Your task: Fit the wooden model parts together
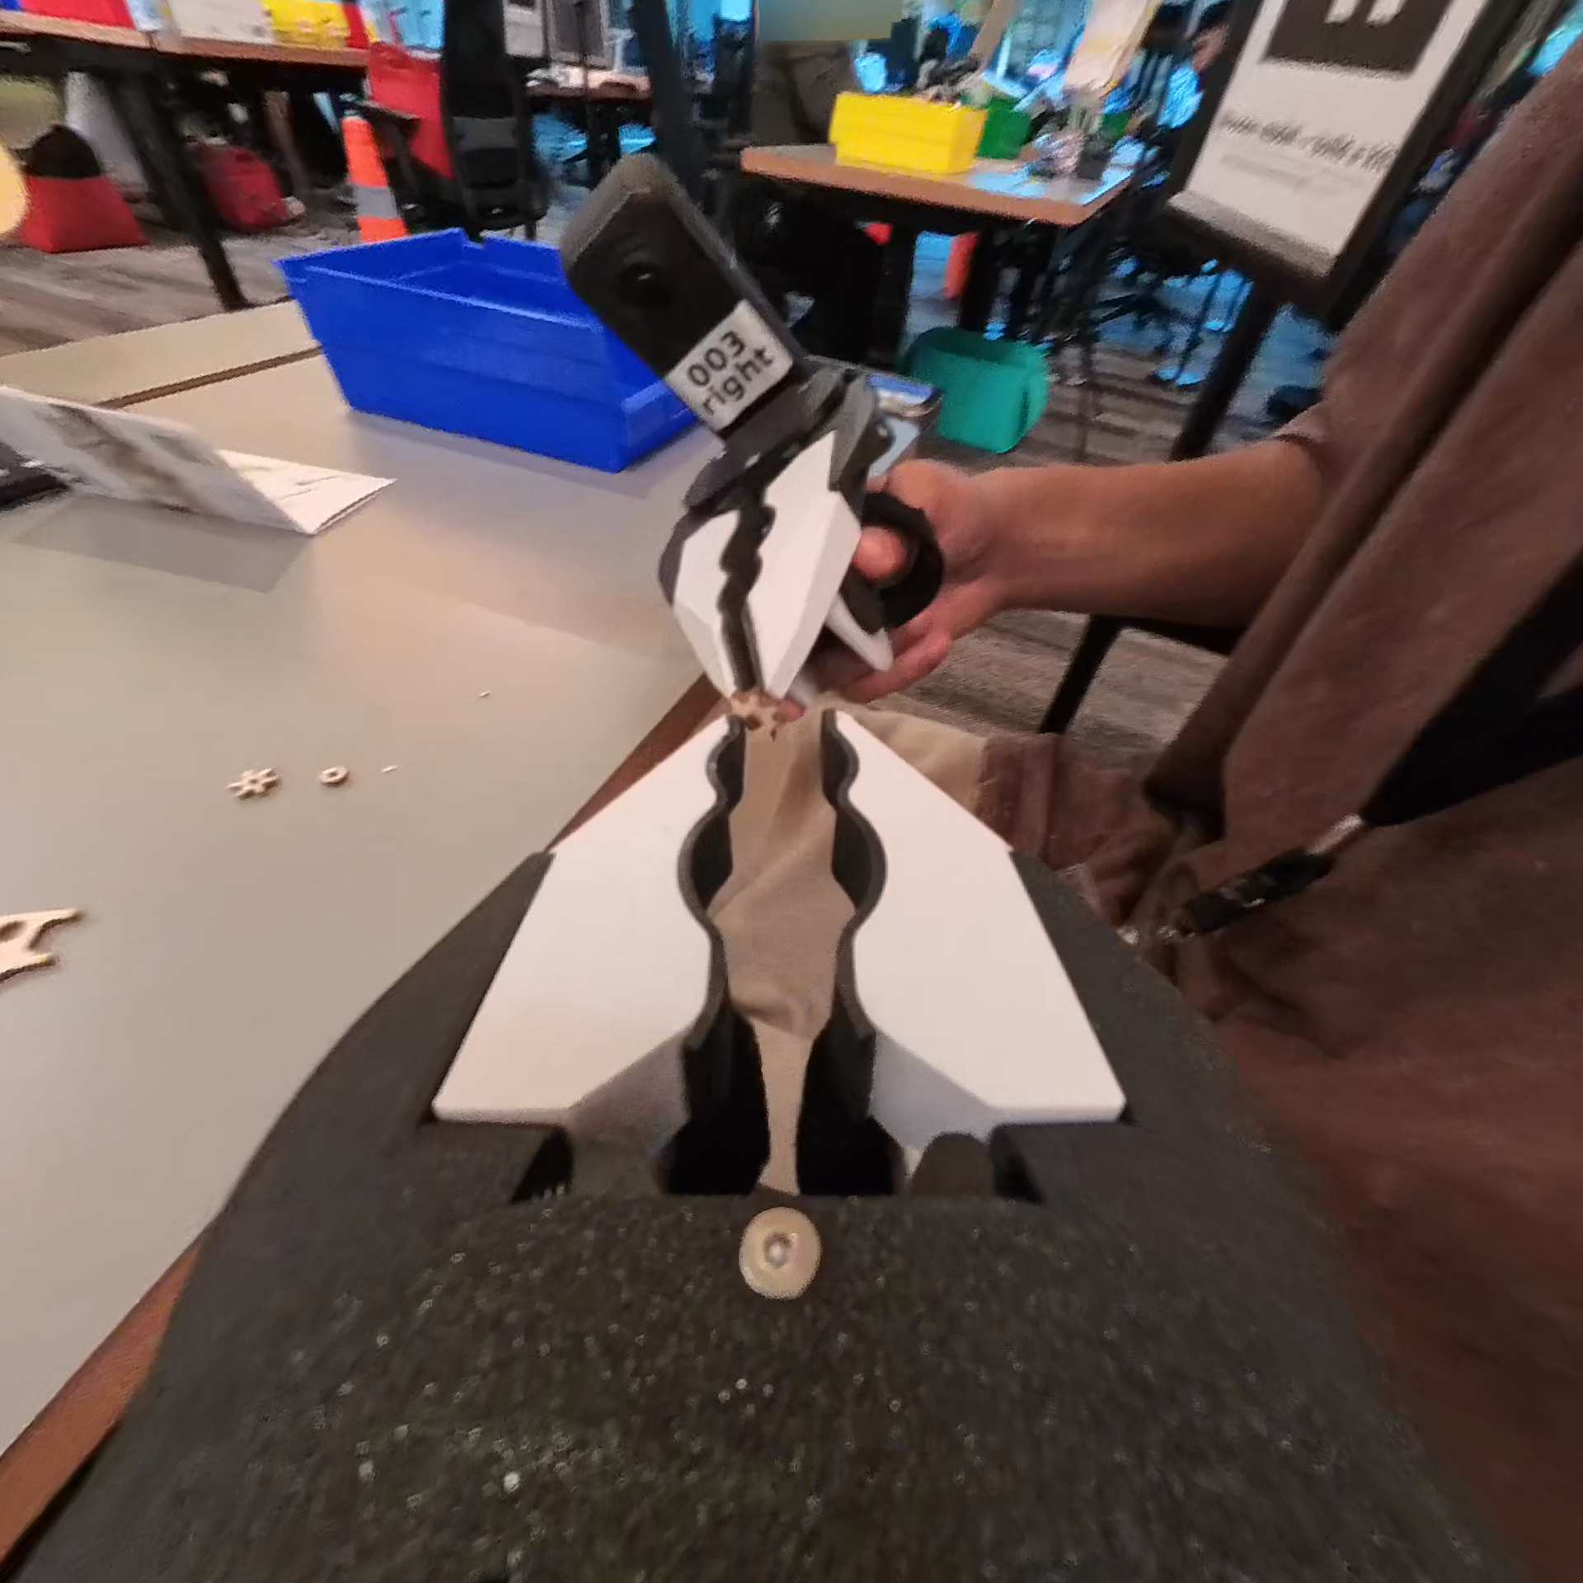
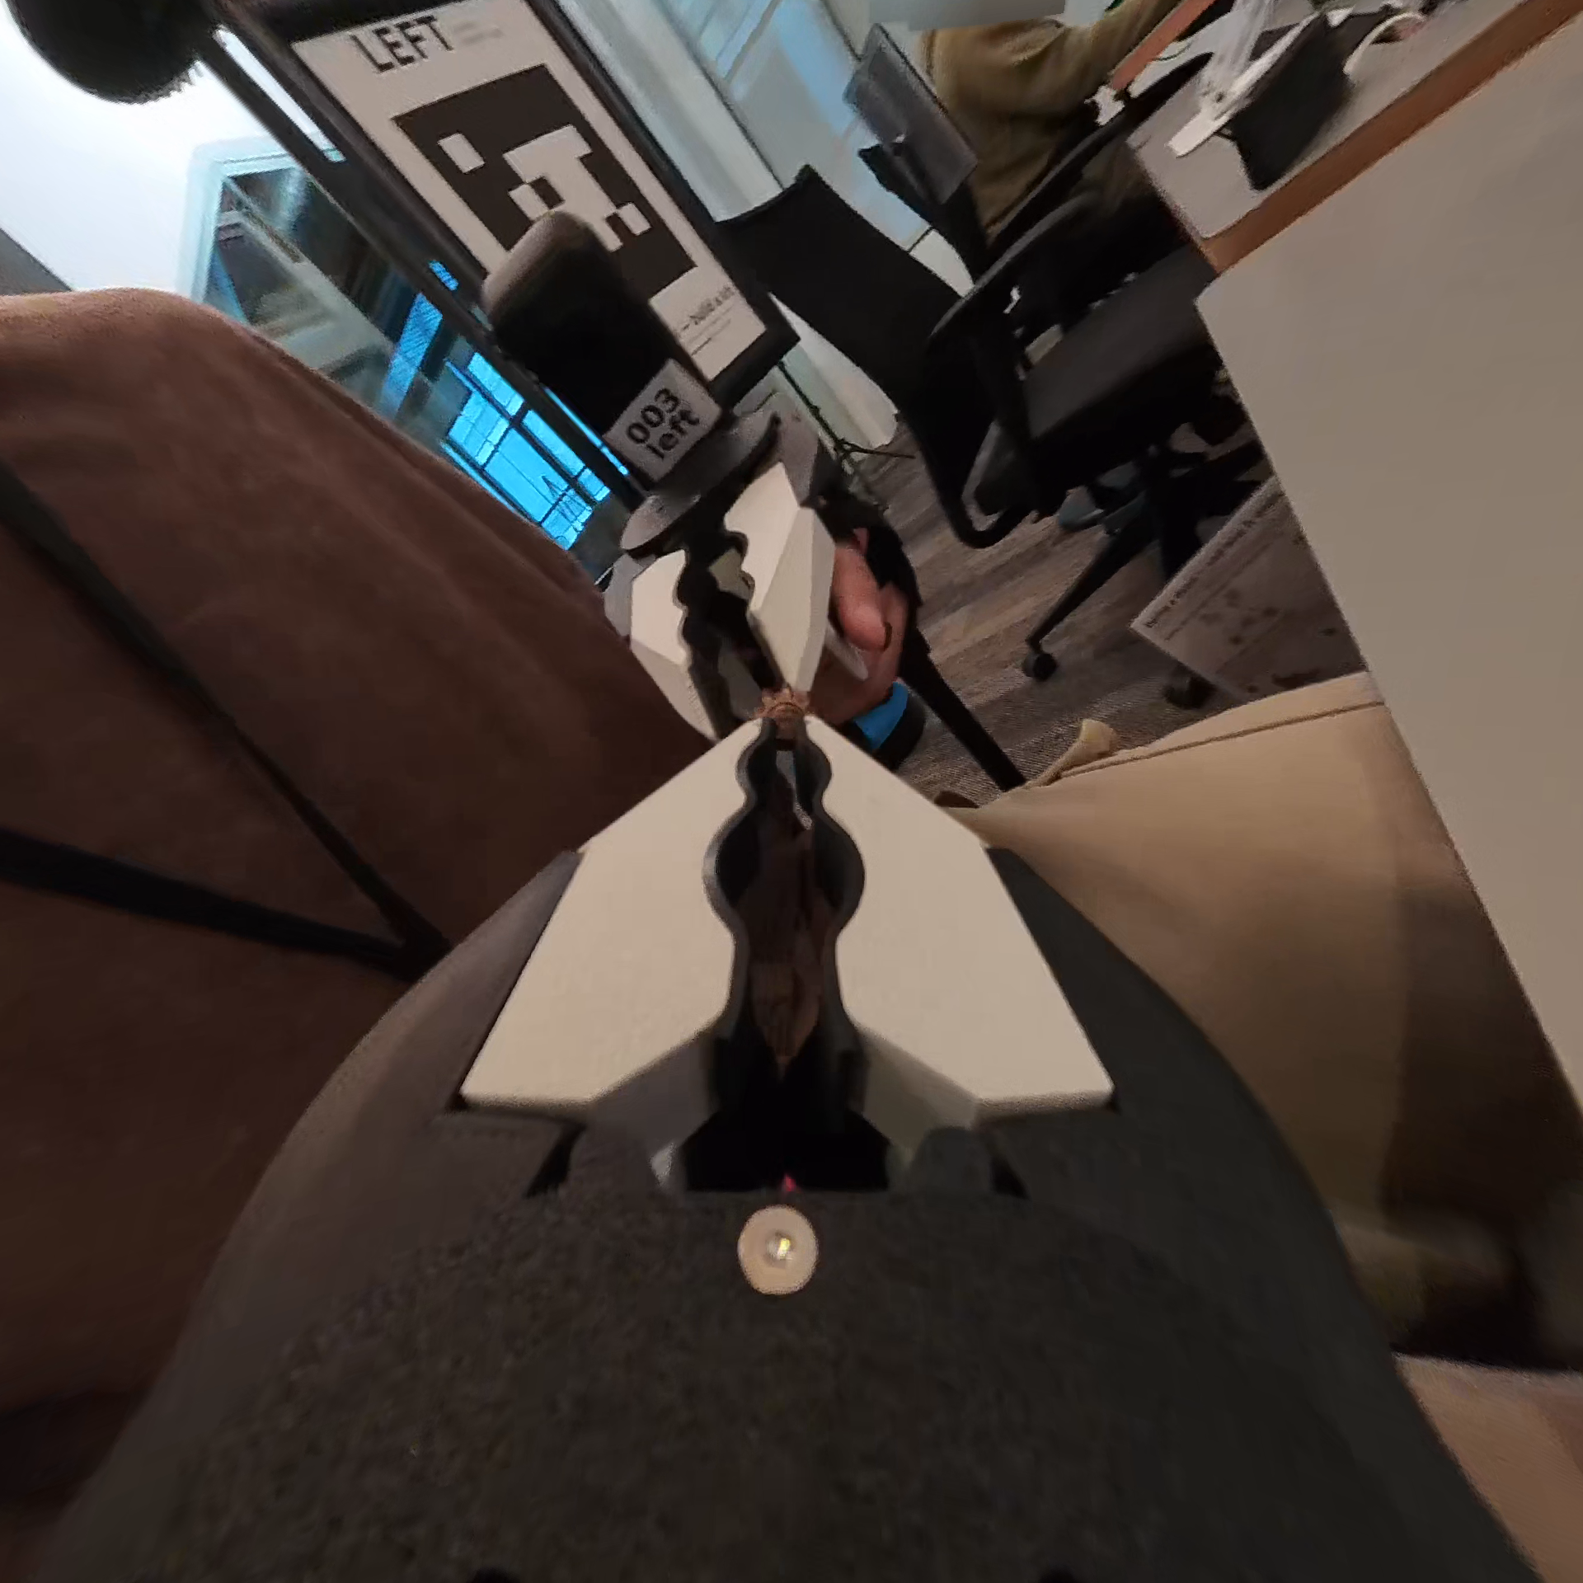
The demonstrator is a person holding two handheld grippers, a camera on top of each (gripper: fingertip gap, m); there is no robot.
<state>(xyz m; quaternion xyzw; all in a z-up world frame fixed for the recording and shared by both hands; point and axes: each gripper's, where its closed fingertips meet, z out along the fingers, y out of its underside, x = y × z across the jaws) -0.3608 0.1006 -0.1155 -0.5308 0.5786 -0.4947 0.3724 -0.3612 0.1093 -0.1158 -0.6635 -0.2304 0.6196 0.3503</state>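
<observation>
A small wooden gear (image 1: 758, 713) is held in the air just off the table's near edge, where both grippers meet tip to tip. My left gripper (image 1: 775, 724) has its fingertips close on either side of the gear's rim. My right gripper (image 1: 755, 692) comes down from above, its fingers pinched together on the gear's top. In the right wrist view my right gripper (image 2: 784, 724) is nearly closed on the gear (image 2: 784, 707). The left gripper (image 2: 784, 688) points back at it from above. How much each gripper bears is hidden.
On the grey table (image 1: 343, 617) lie a loose wooden gear (image 1: 254, 782), a small wooden ring (image 1: 333, 775) and a flat wooden part (image 1: 30, 942) at the left edge. A blue bin (image 1: 480, 343) and a paper leaflet (image 1: 171, 462) sit farther back. A person's hand (image 1: 934, 557) holds the right gripper. Left and right tips are no more than a few centimetres apart.
</observation>
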